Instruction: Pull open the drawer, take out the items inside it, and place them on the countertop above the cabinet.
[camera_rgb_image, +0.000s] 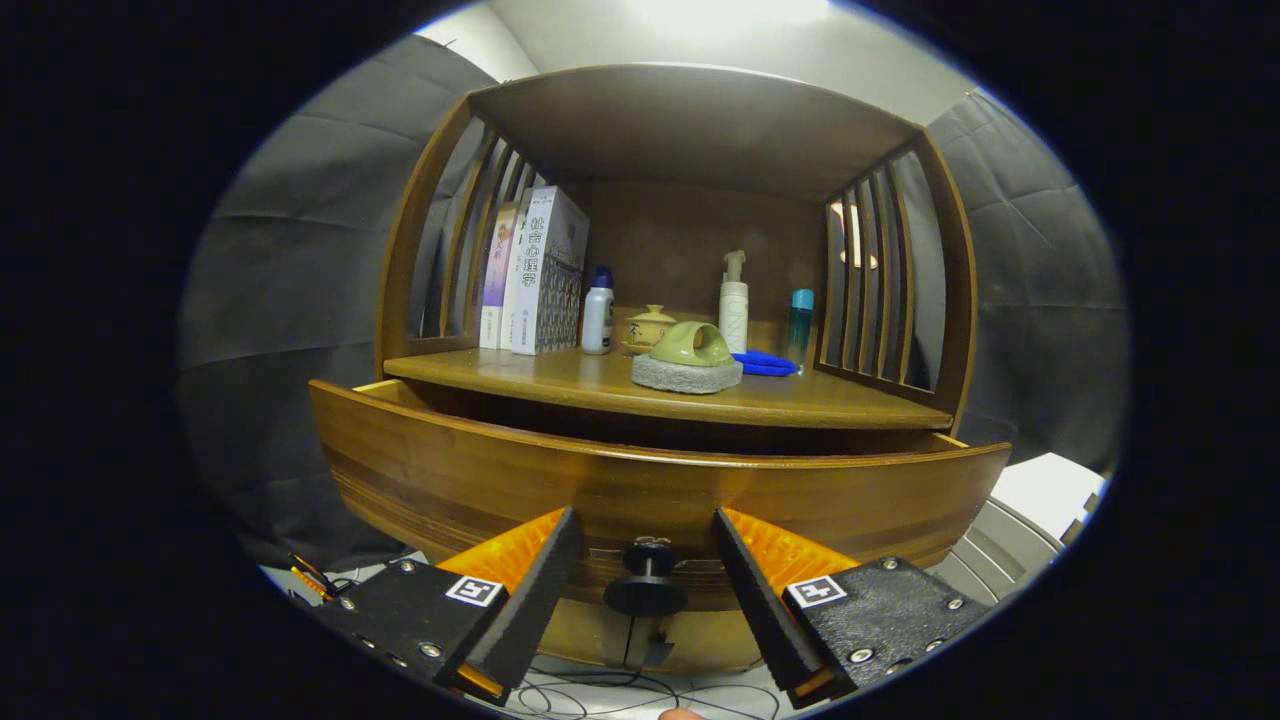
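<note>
Wooden cabinet (400, 250) with slatted sides, a countertop (560, 380) and one drawer (480, 470) below it. The drawer is seen pulled out toward the tool, its curved front standing forward of the countertop's front edge; its inside is hidden behind the front panel, so the contents cannot be told. A dark round knob (646, 585) is fixed at the middle of the drawer front. Tool (646, 570): released, fingers spread wide, the knob lying between them with a gap on either side, neither finger touching it. On the countertop are listed: a row of upright books (535, 275) at the left rear corner; a white bottle with a blue cap (598, 312) just beside them; a small lidded pot (648, 326) toward the rear middle; a green-handled scrubbing sponge (688, 360) near the front edge, at the middle; a white pump bottle (733, 305) behind it; a blue cloth-like item (765, 364) just right of the sponge; a slim blue-capped bottle (800, 325) near the right side slats.
</note>
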